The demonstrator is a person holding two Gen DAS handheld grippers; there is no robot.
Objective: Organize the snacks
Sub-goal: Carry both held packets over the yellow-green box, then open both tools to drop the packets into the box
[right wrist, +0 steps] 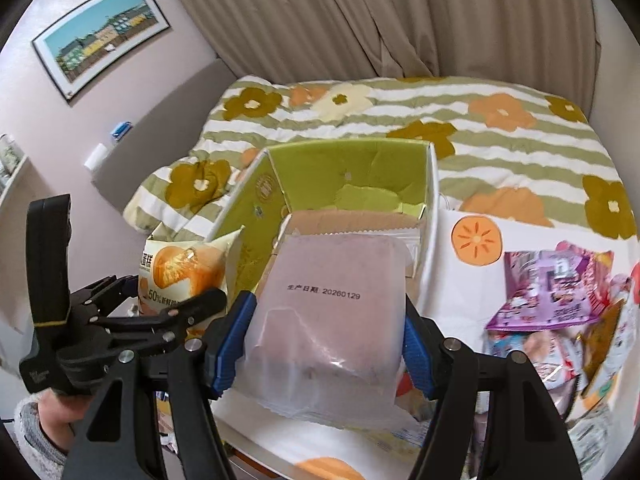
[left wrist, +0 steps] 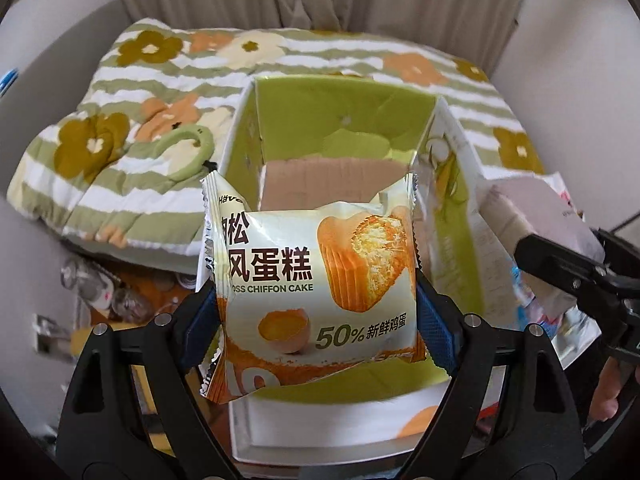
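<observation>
Snacks over box point(left wrist: 344, 120) for dropping in: left gripper point(left wrist: 316, 312) clamps cake packet point(left wrist: 312, 288), right gripper point(right wrist: 326, 344) clamps frosted packet point(right wrist: 332, 320).

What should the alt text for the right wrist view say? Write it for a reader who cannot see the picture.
The right hand-held gripper holds a frosted pinkish snack pack before an open green-lined box. At left, the left hand-held gripper holds a chiffon cake pack; a floral quilt lies behind.
</observation>
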